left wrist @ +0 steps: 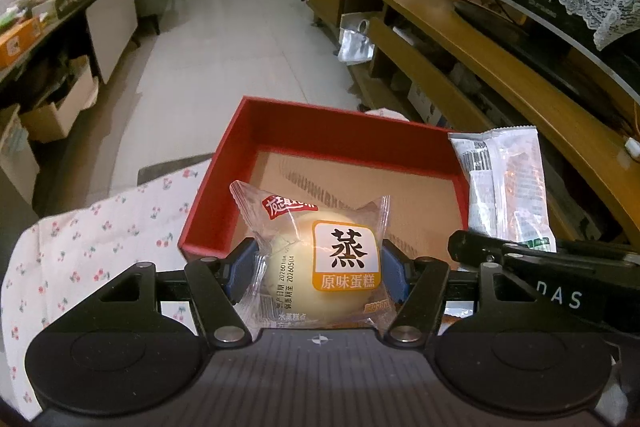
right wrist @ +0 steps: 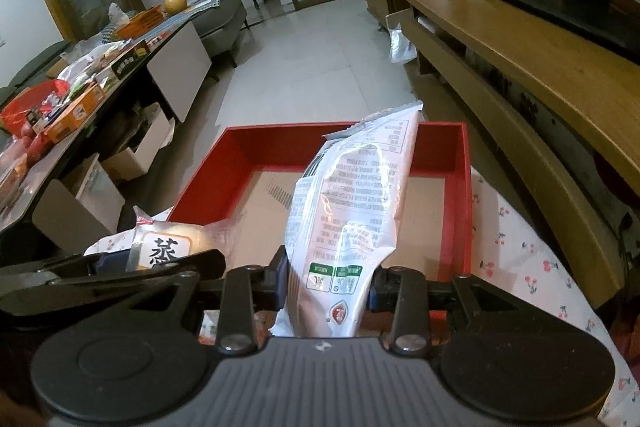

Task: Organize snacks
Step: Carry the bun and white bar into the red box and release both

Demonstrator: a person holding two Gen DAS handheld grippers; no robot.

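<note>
The left gripper [left wrist: 320, 269] has its jaws squeezed on a small cake in a clear wrapper [left wrist: 320, 263]. The right gripper [right wrist: 328, 287] has its jaws squeezed on a long white snack bag [right wrist: 348, 215]. Both snacks are up in the air, just in front of an empty red box [left wrist: 320, 123] on the table with the cherry cloth [left wrist: 92, 227].

left gripper [left wrist: 320, 269]: matte black body, ribbed grey top plate with a small cross mark.
fingers [left wrist: 244, 259]: blue pads on black linkage arms.
pivots: silver round screws at the arm bases; two large black discs either side.
right gripper [right wrist: 328, 285]: same black build, blue pads; white letters "DAS" on its side.
</note>
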